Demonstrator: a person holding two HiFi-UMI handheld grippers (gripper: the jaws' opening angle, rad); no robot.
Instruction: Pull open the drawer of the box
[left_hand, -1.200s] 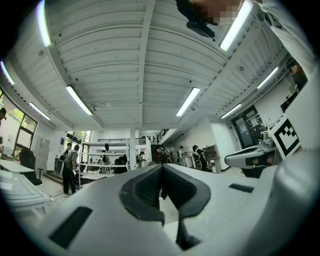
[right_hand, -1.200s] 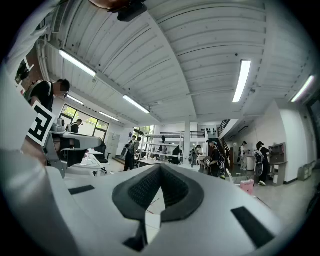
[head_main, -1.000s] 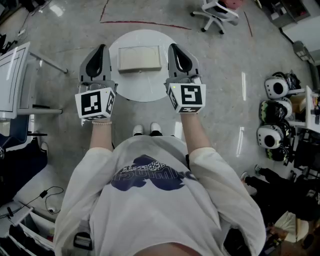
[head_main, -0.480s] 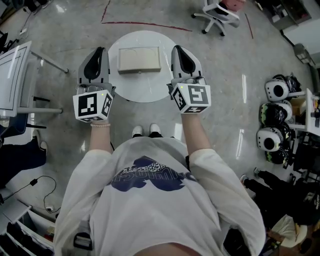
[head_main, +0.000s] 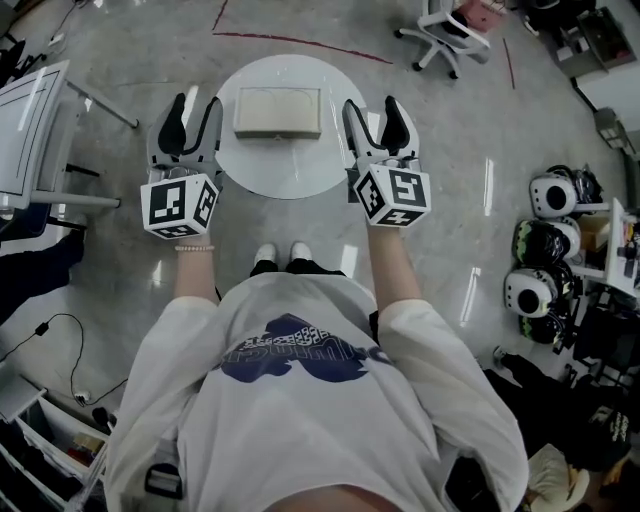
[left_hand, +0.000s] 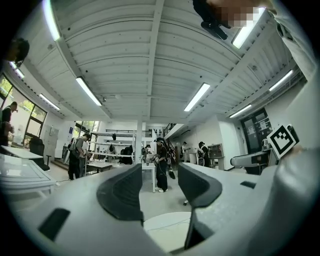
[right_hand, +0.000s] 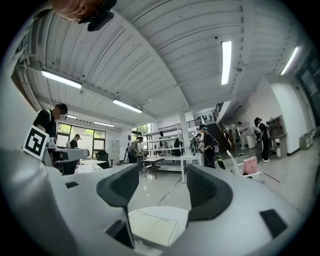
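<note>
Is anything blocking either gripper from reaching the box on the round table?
Nothing visible. The beige rectangular box sits alone on the round white table; the left gripper and right gripper flank it, fingers opening and empty, only bare tabletop between.

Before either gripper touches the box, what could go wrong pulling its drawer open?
The box looks loose on the small round table; an unbraced pull may drag it toward the edge.
The left gripper and right gripper flank it, jaws opening on nothing; the drawer pull is too small to see, so a grab may miss.
</note>
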